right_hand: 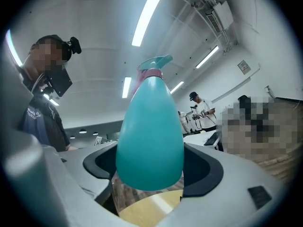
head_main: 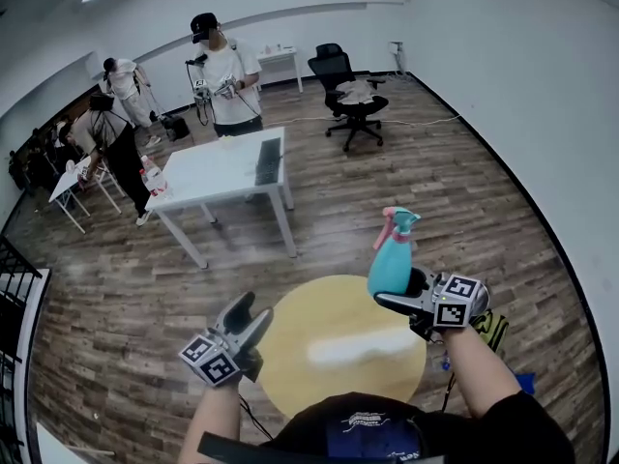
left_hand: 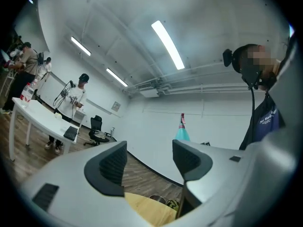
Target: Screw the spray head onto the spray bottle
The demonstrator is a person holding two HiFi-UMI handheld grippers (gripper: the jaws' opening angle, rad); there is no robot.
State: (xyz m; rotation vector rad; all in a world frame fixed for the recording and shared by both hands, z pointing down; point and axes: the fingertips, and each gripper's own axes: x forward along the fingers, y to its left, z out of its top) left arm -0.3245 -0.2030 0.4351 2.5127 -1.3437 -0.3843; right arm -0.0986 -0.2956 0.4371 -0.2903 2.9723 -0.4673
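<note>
Tally: one teal spray bottle [head_main: 392,264], one spray head [head_main: 398,222] sitting on its neck, one round yellow bench [head_main: 319,356] beneath me, two tools in my hands. My right hand-held gripper [head_main: 401,293] lies roughly level with the forearm stretched forward. Its jaws pinch the bottle's wide lower body from both sides. The bottle stands upright in the air above the bench's right edge. My left hand-held gripper [head_main: 247,315] hangs lower at the bench's left edge, well apart from the bottle, its jaws spread with nothing between them. Whether the head is screwed tight I cannot tell. Farther off I see three people [head_main: 230,71], one white bench [head_main: 222,167] and one black office chair [head_main: 348,90].
</note>
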